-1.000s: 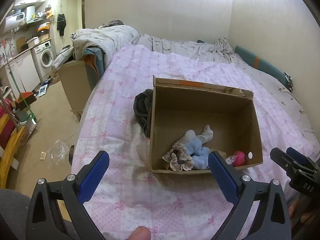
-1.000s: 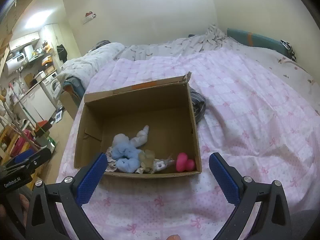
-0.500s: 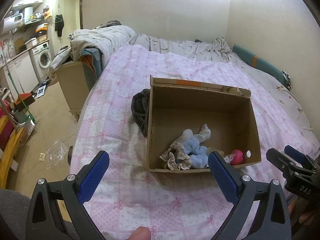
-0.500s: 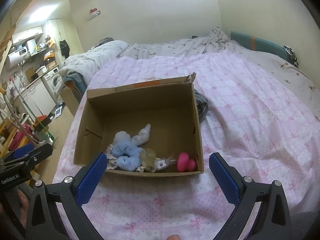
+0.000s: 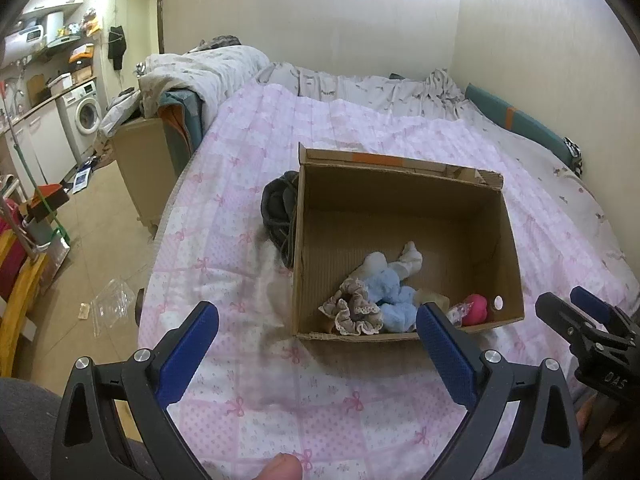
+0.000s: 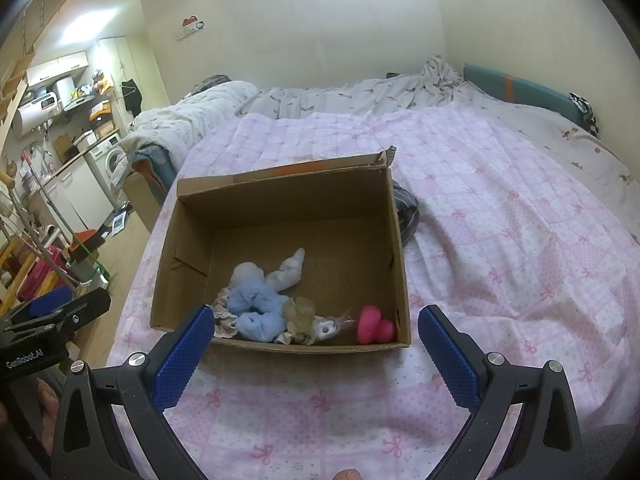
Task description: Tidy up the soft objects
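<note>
An open cardboard box (image 5: 460, 208) (image 6: 188, 236) sits on the pink quilt. Inside lie a light blue fluffy scrunchie (image 5: 390, 294) (image 6: 256, 310), a white soft toy (image 5: 408, 260) (image 6: 290, 270), a beige lace scrunchie (image 5: 350, 310) (image 6: 224, 320) and a pink soft piece (image 5: 476, 308) (image 6: 374, 326). A dark grey cloth (image 5: 278, 208) (image 6: 406, 210) lies on the quilt against the box's far side wall. My left gripper (image 5: 318, 334) is open and empty, just short of the box's near wall. My right gripper (image 6: 312, 338) is open and empty, also in front of the box.
The bed with the pink quilt (image 5: 248, 184) (image 6: 500, 220) runs back to a grey blanket and a wall. Left of the bed is a second cardboard box (image 5: 140, 168), a floor with a plastic bag (image 5: 110, 304), and a kitchen with a washing machine (image 5: 86, 114).
Both grippers have drawn back and up slightly from the box, so it sits a little farther off. Both stay open and the box's contents have not moved.
</note>
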The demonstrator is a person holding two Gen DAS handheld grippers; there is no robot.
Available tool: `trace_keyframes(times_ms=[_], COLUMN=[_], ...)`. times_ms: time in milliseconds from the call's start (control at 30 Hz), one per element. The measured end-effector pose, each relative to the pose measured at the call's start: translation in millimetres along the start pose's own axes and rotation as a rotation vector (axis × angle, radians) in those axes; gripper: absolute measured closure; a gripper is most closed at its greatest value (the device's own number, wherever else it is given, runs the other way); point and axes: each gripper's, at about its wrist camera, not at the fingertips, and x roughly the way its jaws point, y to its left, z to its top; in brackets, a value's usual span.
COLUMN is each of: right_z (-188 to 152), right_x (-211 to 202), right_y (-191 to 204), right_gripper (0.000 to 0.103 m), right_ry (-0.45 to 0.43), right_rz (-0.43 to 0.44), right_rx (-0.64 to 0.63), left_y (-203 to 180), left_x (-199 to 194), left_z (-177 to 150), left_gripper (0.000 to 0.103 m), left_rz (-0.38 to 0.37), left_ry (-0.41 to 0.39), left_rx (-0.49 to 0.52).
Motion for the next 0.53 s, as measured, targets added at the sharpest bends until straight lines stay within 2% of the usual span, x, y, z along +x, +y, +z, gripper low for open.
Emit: trace_keyframes(times_ms=[533], right_z=[-0.3], right_x=[-0.4], right_y=[6.3], right_gripper=[0.0], right_ry=[0.002], right_rz=[0.019], right_rx=[-0.005], left_y=[0.6], left_x=[7.8], left_z=[-4.7], left_gripper=[0.004], left_rz=[-0.023], left_ry=[0.024], left_rx=[-0.01])
